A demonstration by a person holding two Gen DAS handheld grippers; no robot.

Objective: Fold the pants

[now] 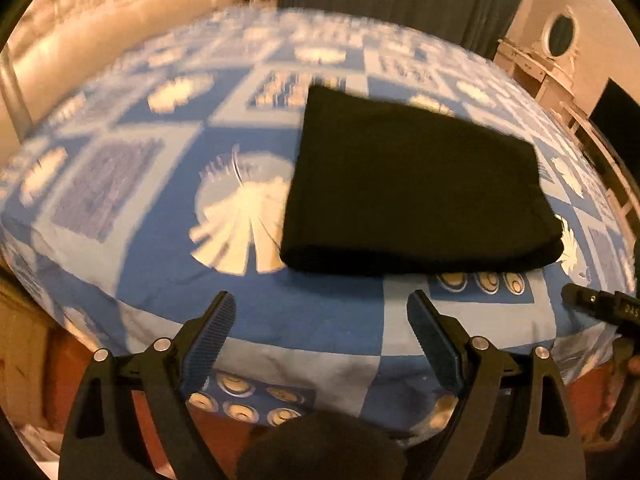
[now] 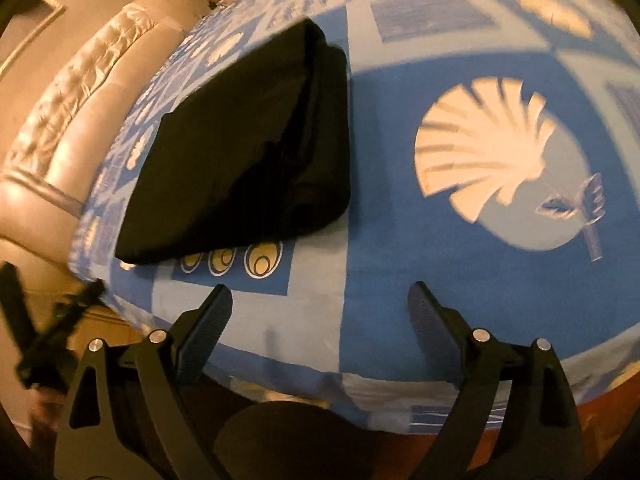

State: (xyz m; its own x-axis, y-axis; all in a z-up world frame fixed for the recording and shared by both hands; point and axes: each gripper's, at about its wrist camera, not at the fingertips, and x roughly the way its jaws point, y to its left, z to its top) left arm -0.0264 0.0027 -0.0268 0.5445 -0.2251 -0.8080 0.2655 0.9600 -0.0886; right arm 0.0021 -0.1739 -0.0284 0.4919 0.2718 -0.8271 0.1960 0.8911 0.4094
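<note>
The black pants (image 1: 416, 188) lie folded into a compact, thick rectangle on the bed, on a blue sheet (image 1: 160, 264) printed with white shells and squares. In the left wrist view the pants sit a little right of the middle, ahead of the tongs and not touching them. In the right wrist view the same pants (image 2: 240, 152) are at the upper left, near the edge of the bed, and there the folded layers show as a ridge along the right side. The cloth is so dark that single seams or the waistband cannot be made out.

The left gripper (image 1: 320, 306) has its fingers spread wide, with nothing between them, above the near edge of the sheet. The right gripper (image 2: 320, 300) is also spread wide and holds nothing. It also shows at the right border of the left wrist view, mostly cut off.

Both pictures are blurred, mainly toward the far side. A pale padded headboard (image 2: 60, 120) stands beside the bed. The bottom of each view is hidden by the gripper body.
</note>
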